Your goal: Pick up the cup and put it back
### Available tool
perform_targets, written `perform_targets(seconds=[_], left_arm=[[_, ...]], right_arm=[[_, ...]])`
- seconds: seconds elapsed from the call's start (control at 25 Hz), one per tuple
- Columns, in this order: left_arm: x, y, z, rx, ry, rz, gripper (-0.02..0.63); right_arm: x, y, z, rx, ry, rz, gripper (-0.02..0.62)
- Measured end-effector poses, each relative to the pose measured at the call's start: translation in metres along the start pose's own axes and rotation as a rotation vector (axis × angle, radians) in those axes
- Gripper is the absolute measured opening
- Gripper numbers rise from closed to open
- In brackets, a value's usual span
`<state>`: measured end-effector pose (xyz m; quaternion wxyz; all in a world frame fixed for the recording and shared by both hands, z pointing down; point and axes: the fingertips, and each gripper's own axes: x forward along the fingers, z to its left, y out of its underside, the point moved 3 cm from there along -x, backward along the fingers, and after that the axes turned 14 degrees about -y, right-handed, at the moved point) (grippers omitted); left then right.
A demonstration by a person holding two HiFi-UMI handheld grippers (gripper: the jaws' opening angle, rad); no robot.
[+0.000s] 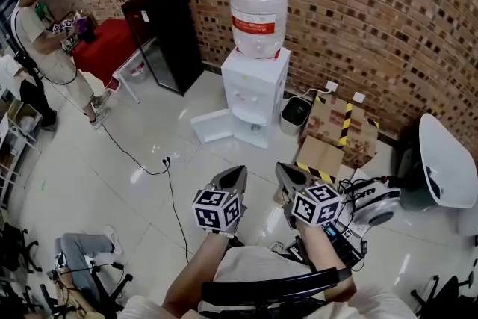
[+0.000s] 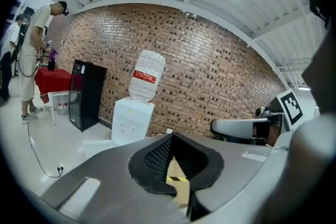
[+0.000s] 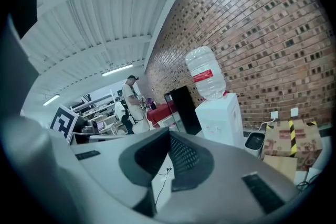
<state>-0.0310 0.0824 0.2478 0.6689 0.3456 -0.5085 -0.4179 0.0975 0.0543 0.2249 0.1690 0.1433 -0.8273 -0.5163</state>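
Cup: I can't make it out in any view.
Left gripper (image 1: 240,170): 6 o'clock, jaws together, empty.
Right gripper (image 1: 283,168): just beside, jaws together, empty.
Dispenser (image 1: 254,97): 12 o'clock, by wall (image 1: 373,11).
Person (image 1: 41,33): 10 o'clock, far.

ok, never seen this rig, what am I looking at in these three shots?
No robot: a person holds two tools. The head view looks down from a camera on the person's head at the left hand-held gripper and right hand-held gripper. The other two views ride on those grippers and look along their jaws. Both pairs of jaws are together, with nothing held. Ahead stand a water dispenser, cardboard boxes and a black cabinet by a brick wall. No cup shows.
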Motion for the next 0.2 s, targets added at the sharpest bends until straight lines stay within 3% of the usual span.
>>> perform_targets(seconds=[0.2], left_arm=[[0.003,-0.005,0.013,-0.011,0.006,0.004,0.000]], right_arm=[[0.016,0.002,0.005,-0.003,0.006,0.019,0.014]])
